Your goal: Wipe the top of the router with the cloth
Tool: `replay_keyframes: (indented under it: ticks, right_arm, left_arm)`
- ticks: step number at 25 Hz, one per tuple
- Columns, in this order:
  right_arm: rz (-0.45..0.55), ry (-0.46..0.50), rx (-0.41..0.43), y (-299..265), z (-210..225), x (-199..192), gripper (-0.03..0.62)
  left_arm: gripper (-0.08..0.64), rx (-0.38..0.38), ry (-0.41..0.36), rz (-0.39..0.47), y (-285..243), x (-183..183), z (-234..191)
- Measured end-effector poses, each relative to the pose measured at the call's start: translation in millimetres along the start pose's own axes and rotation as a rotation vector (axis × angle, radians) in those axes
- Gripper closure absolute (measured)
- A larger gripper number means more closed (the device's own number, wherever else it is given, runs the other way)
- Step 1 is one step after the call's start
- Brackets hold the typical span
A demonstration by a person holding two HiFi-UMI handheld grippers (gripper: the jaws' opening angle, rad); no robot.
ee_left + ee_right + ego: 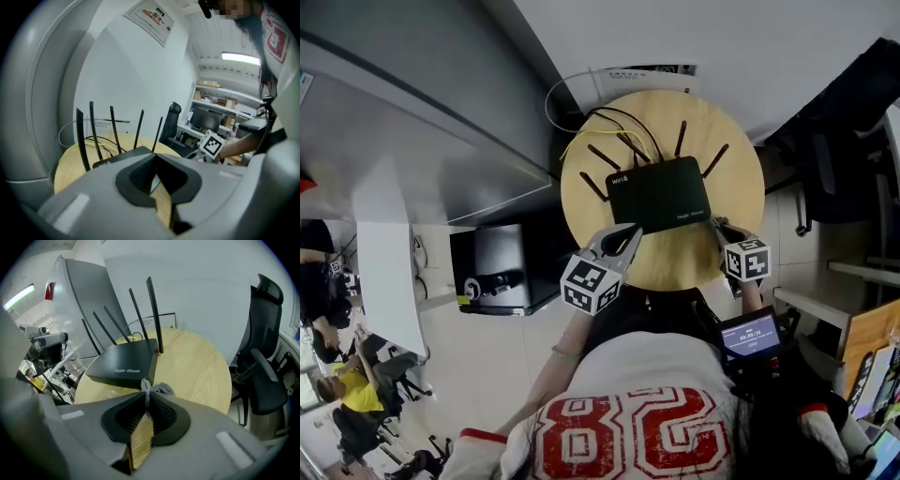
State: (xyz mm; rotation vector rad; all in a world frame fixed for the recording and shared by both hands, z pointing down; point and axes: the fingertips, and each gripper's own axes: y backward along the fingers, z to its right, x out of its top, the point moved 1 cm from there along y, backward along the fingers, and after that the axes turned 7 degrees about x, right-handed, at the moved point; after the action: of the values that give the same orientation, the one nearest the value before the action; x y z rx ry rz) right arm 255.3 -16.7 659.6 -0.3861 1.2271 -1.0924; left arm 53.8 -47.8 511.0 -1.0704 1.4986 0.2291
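Sitting flat near the middle of the round wooden surface, the black router is keeping its antennas raised along the far side, which is leaving its top free for wiping. The right gripper is holding its fingers tight on a small tuft of grey cloth just short of the router's near edge, seemingly poised to wipe. The left gripper is holding its fingers together on nothing by the near left corner, perhaps to steady the router. Print is reading "Reyee", preceded by what looks like "Ruijie", and "WiFi6".
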Motion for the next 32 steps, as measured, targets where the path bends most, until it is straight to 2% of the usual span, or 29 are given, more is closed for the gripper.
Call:
replay_keyframes:
  ticks: [5,13,21,32]
  right_arm:
    - [0.005,-0.013,-0.007,2.2,-0.9,-3.6,0.563]
    - [0.018,-0.017,-0.034,10.0,9.3,5.2,0.563]
    - [-0.012,0.025,0.007,-11.2,-27.8,5.9,0.563]
    - [-0.083,0.124,0.120,-45.7,-93.9,6.3,0.563]
  left_arm:
    - [0.558,-0.007,0.000,-0.001,-0.1,1.3,0.7]
    - [0.558,0.023,0.012,0.010,9.2,2.1,-9.0]
    - [0.558,0.049,0.032,0.035,30.0,-2.7,-26.5]
    - [0.558,0.052,0.044,0.038,44.1,-7.0,-40.9]
